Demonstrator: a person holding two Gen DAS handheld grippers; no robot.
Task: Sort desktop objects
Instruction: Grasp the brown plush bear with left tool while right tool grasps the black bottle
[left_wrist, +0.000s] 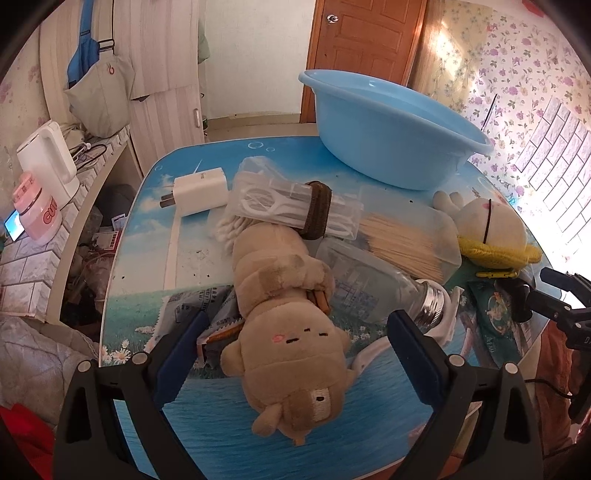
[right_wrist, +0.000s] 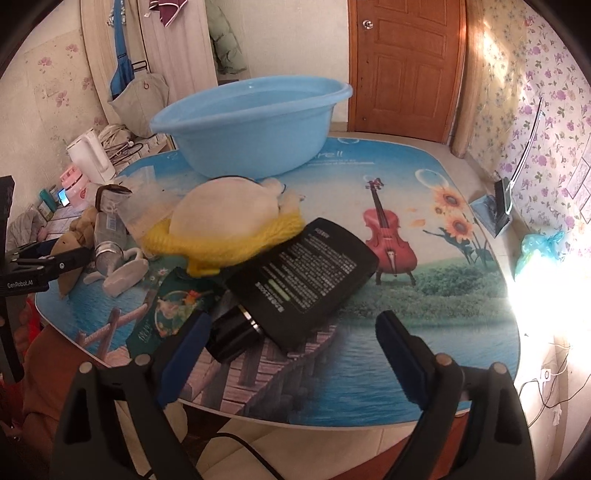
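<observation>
L gripper (left_wrist: 291, 354): fingers apart, nothing clamped. Tan plush bear toy (left_wrist: 291, 325) lies on the tabletop (left_wrist: 369, 417) btw the two blue pads, head toward me, body running away toward the pile; its long axis is roughly in line w/ the fingers, so I judge a squeeze across the head or neck is what's on offer. Head sits right in the gap, not touched as far as I can see.

Behind it, L to R: white plug-in charger block (left_wrist: 201, 195), clear plastic case of floss picks w/ a brown band (left_wrist: 295, 210), clear tub of wooden toothpicks (left_wrist: 406, 240), clear glass bottle w/ metal screw neck (left_wrist: 373, 288), cream plush w/ yellow knitted scarf (left_wrist: 487, 229). Light-blue plastic basin (left_wrist: 388, 125) stands at the far edge, prob the drop spot.

R gripper (right_wrist: 291, 350): fingers wide apart, empty. Flat black bottle w/ white print and black cap (right_wrist: 306, 277) lies just ahead, cap end nearest the L pad, body slanting up-right, so the axis is skewed to the fingers. R hand is the nearer one for it; L for the bear.
</observation>
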